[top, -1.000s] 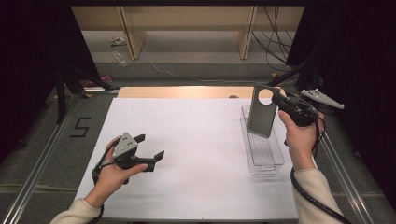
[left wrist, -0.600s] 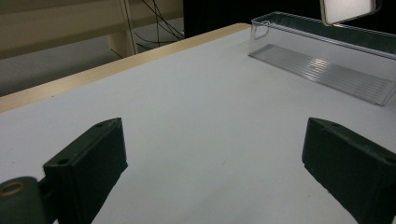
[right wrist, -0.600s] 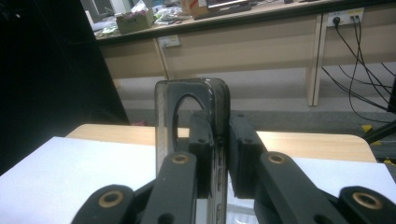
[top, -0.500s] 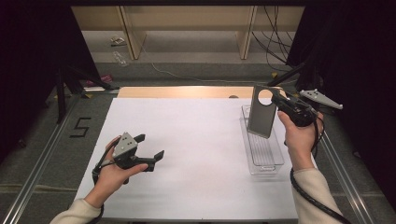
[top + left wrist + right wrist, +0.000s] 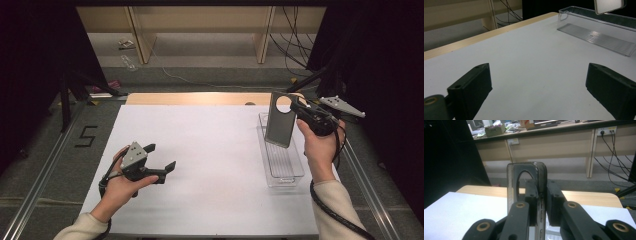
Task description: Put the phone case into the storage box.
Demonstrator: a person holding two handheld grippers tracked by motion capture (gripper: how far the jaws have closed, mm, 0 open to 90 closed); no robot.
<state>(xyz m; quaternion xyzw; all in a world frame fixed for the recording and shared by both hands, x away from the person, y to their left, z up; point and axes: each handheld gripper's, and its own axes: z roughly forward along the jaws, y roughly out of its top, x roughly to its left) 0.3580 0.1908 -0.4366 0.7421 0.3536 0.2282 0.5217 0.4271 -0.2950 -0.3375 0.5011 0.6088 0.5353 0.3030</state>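
A grey phone case with a round cut-out near its top hangs upright over the far end of a clear plastic tray. My right gripper is shut on its right edge. In the right gripper view the case stands edge-on, pinched between the two black jaws of that gripper. My left gripper rests low over the white table sheet at the near left, open, with nothing between its jaws. In the left gripper view the gripper looks towards the tray and the case's lower corner.
The tray lies lengthwise along the right side of the sheet. A wooden strip borders the sheet's far edge. Behind it stand wooden shelf legs and loose cables on the floor. A "5" mark sits left of the sheet.
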